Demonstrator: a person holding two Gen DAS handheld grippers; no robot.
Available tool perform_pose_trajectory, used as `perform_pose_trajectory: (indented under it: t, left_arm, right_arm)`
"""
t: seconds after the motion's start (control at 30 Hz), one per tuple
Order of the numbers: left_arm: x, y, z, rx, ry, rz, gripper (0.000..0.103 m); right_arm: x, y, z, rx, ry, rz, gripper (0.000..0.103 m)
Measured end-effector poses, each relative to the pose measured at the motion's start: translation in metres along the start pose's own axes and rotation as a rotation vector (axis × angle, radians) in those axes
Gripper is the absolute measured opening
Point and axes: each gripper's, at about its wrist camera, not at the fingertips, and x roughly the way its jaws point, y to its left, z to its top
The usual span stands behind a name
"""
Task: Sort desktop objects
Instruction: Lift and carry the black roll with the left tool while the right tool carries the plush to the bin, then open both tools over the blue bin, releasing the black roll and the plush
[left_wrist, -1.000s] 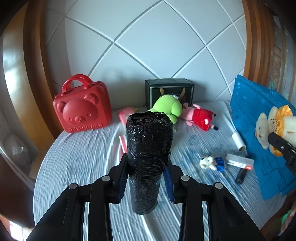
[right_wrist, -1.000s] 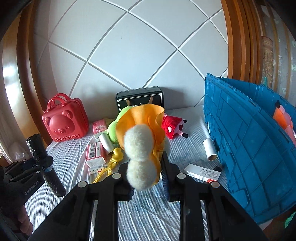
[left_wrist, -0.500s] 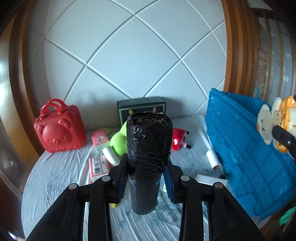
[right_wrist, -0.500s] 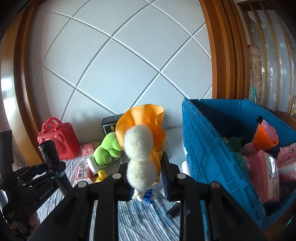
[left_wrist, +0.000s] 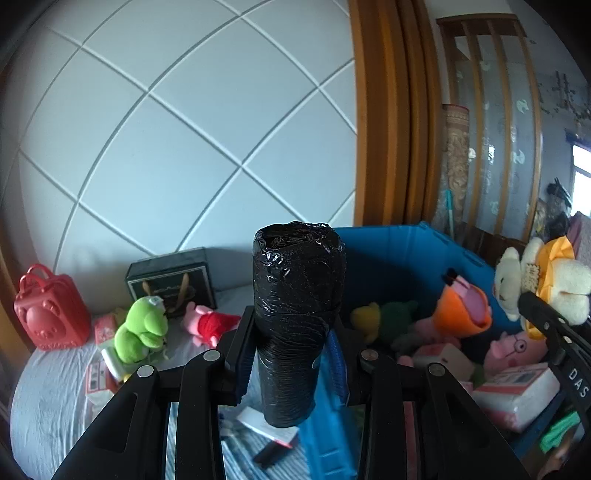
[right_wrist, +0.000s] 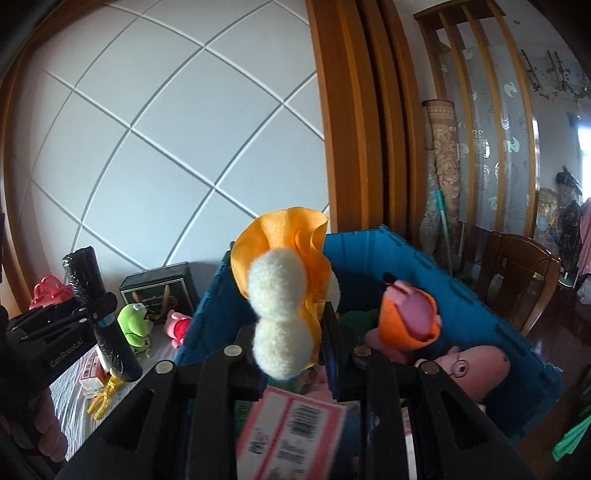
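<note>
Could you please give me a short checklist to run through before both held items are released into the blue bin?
1. Left tool grips the black roll: ok, pads press its sides, roll upright.
2. Right tool grips the cream plush with the orange ruffle: ok.
3. Plush above the blue bin: ok, the bin's inside lies beneath and ahead of it.
4. Roll above the bin: cannot tell; in the left wrist view the bin wall sits right beneath it.
5. Room in the bin: cannot tell; an orange toy, a pink pig plush and packets already fill much of it.
6. The two tools clear of each other: ok.
</note>
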Motion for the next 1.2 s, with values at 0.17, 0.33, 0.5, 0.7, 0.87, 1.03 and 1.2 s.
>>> perform_pose_trajectory:
  t: [0.17,0.33,0.5,0.7,0.87,1.03,1.2]
  left_arm:
    - [-0.001,-0.06,0.009,0.044,0.074,-0.077,0.034]
    - [-0.004,-0.094,0.007,0.082,0.066,-0.069,0.034]
    - [0.001,-0.111,-0.001,0.1,0.091,-0.071,0.035]
    - [0.001,-0.114,-0.006,0.103,0.084,-0.05,0.063]
    - [0.004,-0.113,-0.012,0.103,0.102,-0.048,0.07]
    - [0.004,-0.108,-0.015,0.095,0.103,-0.038,0.08]
    - [0.005,-0.104,-0.018,0.087,0.108,-0.041,0.081]
  right_arm:
    - [-0.006,-0.059,-0.002,0.037,0.013,-0.03,0.024]
    - [-0.006,-0.092,-0.01,0.065,0.037,-0.03,0.024]
    - [0.0,-0.105,-0.016,0.061,0.062,-0.016,0.024]
    - [0.002,-0.106,-0.021,0.052,0.087,-0.009,0.024]
    - [0.006,-0.105,-0.022,0.049,0.101,-0.004,0.024]
    - [0.011,-0.105,-0.024,0.043,0.113,-0.006,0.036]
    - [0.011,-0.102,-0.025,0.033,0.108,-0.024,0.089]
